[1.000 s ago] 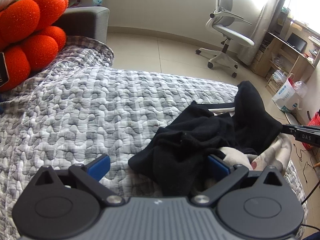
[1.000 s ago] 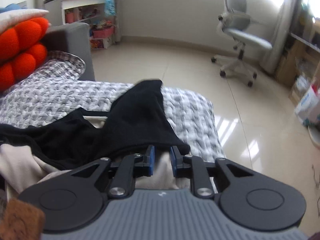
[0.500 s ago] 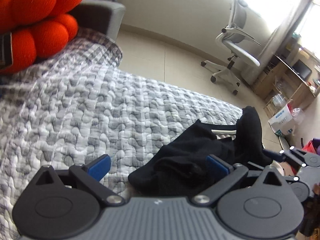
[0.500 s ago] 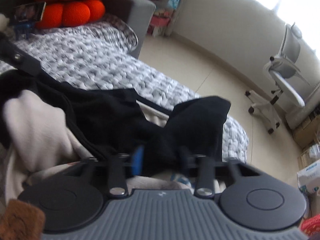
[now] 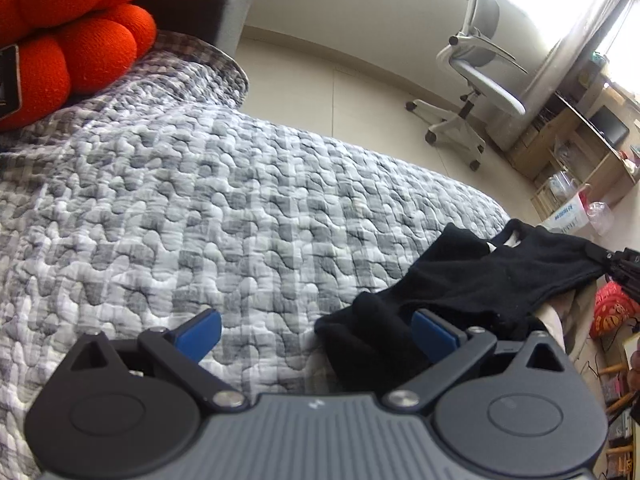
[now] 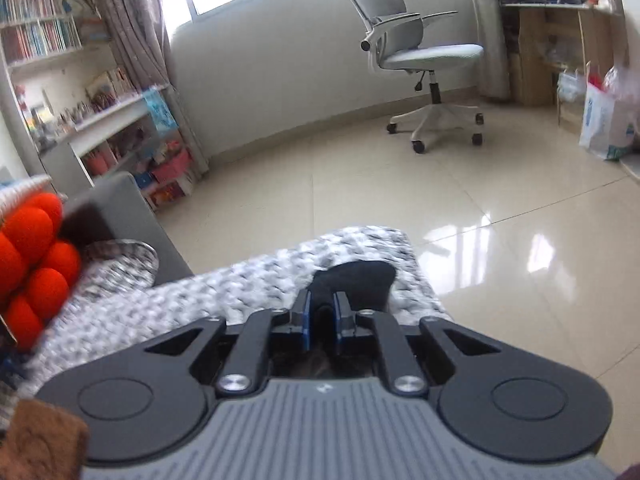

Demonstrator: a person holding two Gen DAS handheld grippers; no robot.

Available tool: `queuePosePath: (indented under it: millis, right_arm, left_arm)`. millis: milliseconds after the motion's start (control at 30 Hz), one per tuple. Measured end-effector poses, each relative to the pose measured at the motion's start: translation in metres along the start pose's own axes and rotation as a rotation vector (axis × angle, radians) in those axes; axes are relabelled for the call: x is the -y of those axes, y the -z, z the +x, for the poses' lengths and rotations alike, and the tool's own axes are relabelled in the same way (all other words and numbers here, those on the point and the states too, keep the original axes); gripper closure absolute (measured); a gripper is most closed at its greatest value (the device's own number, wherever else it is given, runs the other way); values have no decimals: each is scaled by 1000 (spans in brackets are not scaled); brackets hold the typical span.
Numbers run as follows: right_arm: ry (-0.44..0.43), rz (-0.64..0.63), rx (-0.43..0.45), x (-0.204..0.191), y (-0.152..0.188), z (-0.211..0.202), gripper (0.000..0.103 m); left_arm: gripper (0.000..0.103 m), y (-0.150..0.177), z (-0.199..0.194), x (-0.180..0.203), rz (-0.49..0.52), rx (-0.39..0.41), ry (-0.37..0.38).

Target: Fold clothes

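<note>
A black garment lies bunched on the grey quilted bed cover at the right. My left gripper is open, its jaws wide apart low over the cover, with the garment's near fold against the right finger. My right gripper is shut on an edge of the black garment and holds it up over the bed's far corner. In the left wrist view the right gripper's tip pulls the garment's far end taut. A beige cloth shows under the garment.
Orange round cushions lean on a grey sofa arm at the bed's far left. A grey office chair stands on the tiled floor. Shelves with books line the wall. A wooden desk and bags stand at the right.
My right gripper closed on the black garment and lifted its edge up and away, stretching it out. My left gripper stayed open and tilted over the cover.
</note>
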State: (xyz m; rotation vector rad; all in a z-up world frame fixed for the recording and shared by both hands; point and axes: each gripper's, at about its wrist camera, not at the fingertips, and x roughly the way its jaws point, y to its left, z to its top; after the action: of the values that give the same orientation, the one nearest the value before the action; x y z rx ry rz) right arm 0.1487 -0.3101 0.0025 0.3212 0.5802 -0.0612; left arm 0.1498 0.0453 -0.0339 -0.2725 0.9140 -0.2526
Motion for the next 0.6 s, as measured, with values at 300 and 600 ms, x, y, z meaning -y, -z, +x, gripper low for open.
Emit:
queuePosePath:
  millis: [300, 600]
  right_arm:
    - [167, 19, 59, 16, -4, -5, 92]
    - [172, -111, 37, 1, 4, 0, 91]
  left_arm:
    - [1, 12, 8, 34, 145, -50, 103]
    - [1, 16, -5, 41, 147, -25, 332]
